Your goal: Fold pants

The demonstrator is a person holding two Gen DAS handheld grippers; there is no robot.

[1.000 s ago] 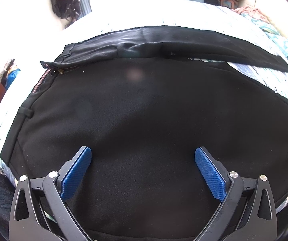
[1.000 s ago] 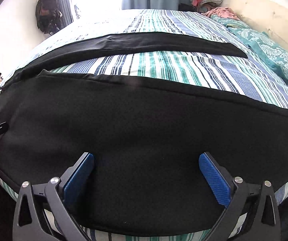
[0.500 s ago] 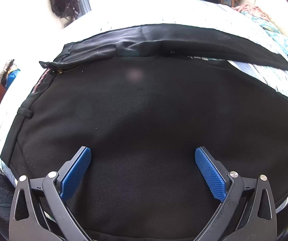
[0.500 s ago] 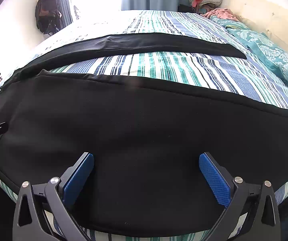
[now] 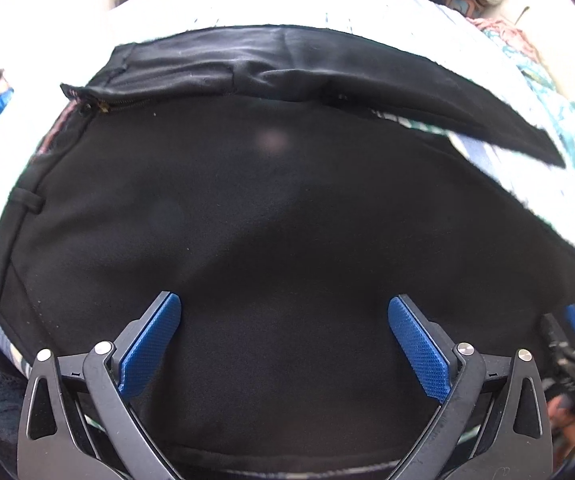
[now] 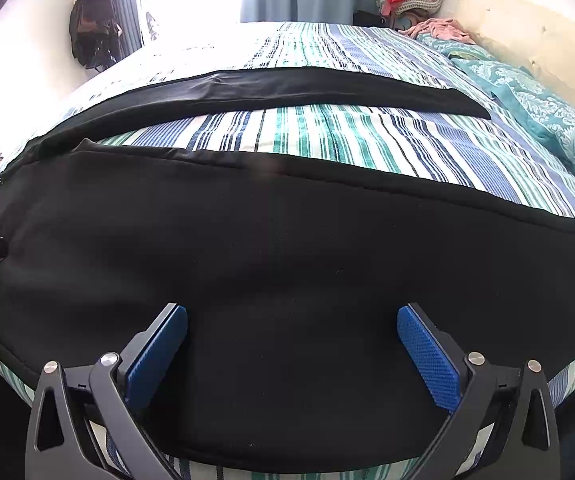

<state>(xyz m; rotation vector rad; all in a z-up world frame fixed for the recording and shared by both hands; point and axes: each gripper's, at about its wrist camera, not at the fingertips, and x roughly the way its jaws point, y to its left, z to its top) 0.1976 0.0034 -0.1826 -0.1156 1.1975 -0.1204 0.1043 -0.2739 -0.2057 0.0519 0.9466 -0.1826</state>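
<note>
Black pants (image 5: pixel 271 208) lie spread flat on a striped bed, legs apart. In the left wrist view I see the waistband and open zipper (image 5: pixel 105 106) at upper left, with the far leg (image 5: pixel 407 92) running right. My left gripper (image 5: pixel 283 340) is open, just above the near leg's hip area. In the right wrist view the near leg (image 6: pixel 287 248) fills the foreground and the far leg (image 6: pixel 287 90) lies beyond. My right gripper (image 6: pixel 291 344) is open over the near leg. Neither holds anything.
The striped bedsheet (image 6: pixel 327 136) shows between the legs. A teal patterned pillow (image 6: pixel 547 112) lies at the right. A clothes pile (image 6: pixel 411 0) sits at the far corner, curtains behind. The bed's near edge (image 6: pixel 567 376) is just under the grippers.
Both grippers have shifted slightly; the left view has moved a little closer and to the right, so my right gripper now shows at its right edge. The pants have not moved.
</note>
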